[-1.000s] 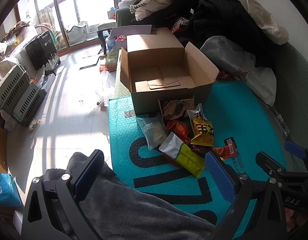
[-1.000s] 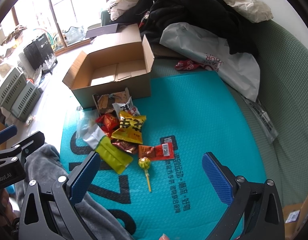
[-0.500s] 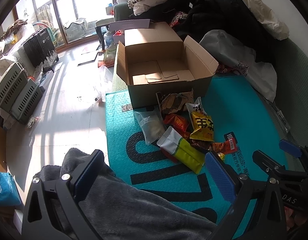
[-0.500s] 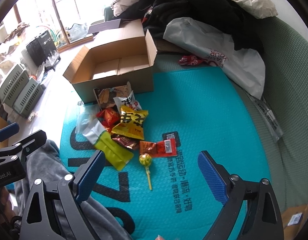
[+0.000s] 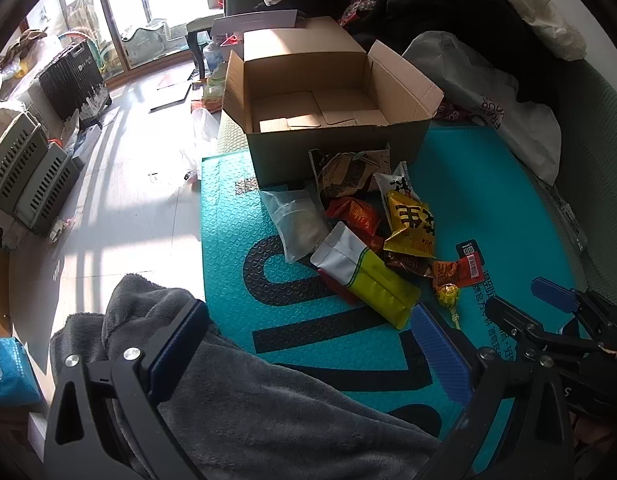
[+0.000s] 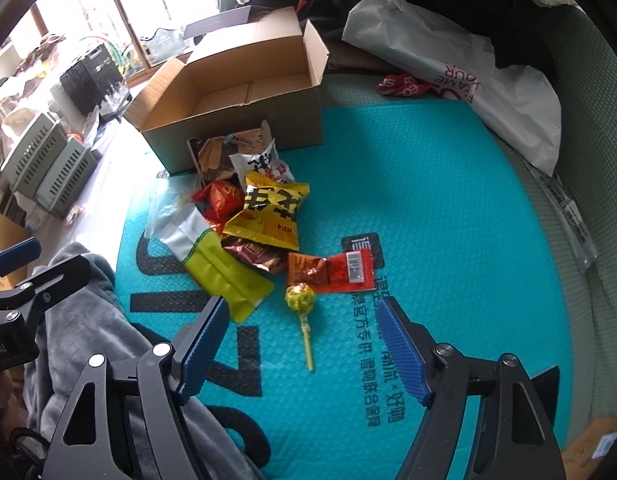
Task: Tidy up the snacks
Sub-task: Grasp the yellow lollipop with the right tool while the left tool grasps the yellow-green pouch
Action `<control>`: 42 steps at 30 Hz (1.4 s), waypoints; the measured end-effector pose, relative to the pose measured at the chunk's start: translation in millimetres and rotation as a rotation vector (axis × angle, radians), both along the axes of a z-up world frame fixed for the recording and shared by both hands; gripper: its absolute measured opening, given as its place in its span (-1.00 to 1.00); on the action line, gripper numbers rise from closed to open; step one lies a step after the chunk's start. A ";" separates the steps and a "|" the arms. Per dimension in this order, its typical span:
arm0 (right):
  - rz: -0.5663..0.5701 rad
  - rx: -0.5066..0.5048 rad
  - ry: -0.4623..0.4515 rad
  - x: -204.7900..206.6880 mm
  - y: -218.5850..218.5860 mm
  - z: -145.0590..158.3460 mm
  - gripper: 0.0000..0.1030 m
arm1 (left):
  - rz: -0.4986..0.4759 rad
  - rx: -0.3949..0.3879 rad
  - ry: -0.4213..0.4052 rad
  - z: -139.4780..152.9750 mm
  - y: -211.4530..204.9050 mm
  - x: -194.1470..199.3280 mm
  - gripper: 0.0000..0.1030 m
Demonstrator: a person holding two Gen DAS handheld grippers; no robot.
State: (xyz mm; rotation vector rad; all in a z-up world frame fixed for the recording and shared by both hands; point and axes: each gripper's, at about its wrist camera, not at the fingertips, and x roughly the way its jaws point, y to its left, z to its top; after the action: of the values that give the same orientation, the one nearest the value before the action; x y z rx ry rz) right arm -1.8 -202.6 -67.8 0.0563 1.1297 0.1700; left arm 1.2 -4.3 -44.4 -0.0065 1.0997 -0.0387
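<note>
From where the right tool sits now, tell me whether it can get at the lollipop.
Probably yes: the right tool is open and the lollipop lies alone on the mat just ahead, with nothing between.

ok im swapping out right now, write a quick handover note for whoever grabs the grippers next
Left gripper: jaws open, empty, held over the grey blanket at the near edge of the teal mat.
Right gripper: jaws open, empty, lined up on the lollipop lying loose on the mat.
Cardboard box: flaps open, no snacks visible inside.
Snack pile: all on the mat in front of the box, including the yellow packet, green-and-white pouch and red-orange packet.
Done: nothing boxed yet.
Left: move every snack into the box; the lollipop looks like the likely first pick.
</note>
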 end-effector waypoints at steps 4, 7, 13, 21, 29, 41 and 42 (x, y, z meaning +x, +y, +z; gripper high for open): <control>0.016 0.018 0.034 4.8 0.7 -18.6 0.41 | 0.005 0.000 0.018 -8.7 -0.8 2.0 0.99; 0.027 0.025 0.047 7.8 2.1 -30.1 0.36 | 0.011 -0.004 0.038 -15.6 -1.9 5.2 0.99; 0.037 0.037 0.085 16.7 3.3 -54.3 0.15 | 0.023 -0.025 0.061 -28.3 -3.6 11.8 0.99; 0.047 0.066 0.144 27.4 -0.1 -80.5 -0.26 | 0.031 -0.053 0.103 -43.5 -6.3 21.2 0.99; 0.074 0.104 0.120 27.4 -2.8 -87.6 -0.59 | 0.029 -0.088 0.129 -56.7 -17.3 32.9 0.99; 0.020 0.121 0.112 17.9 -28.8 -78.8 -0.59 | 0.088 -0.101 0.183 -97.4 -37.9 58.3 0.99; 0.018 0.117 0.110 16.8 -30.7 -78.0 -0.59 | 0.084 -0.097 0.183 -99.2 -40.9 59.6 0.99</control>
State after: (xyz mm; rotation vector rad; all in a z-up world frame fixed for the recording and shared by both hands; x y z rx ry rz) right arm 15.1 -233.3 -145.9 0.1617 1.2296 0.2515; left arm 60.8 -45.1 -143.6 -0.1454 1.2787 -0.0159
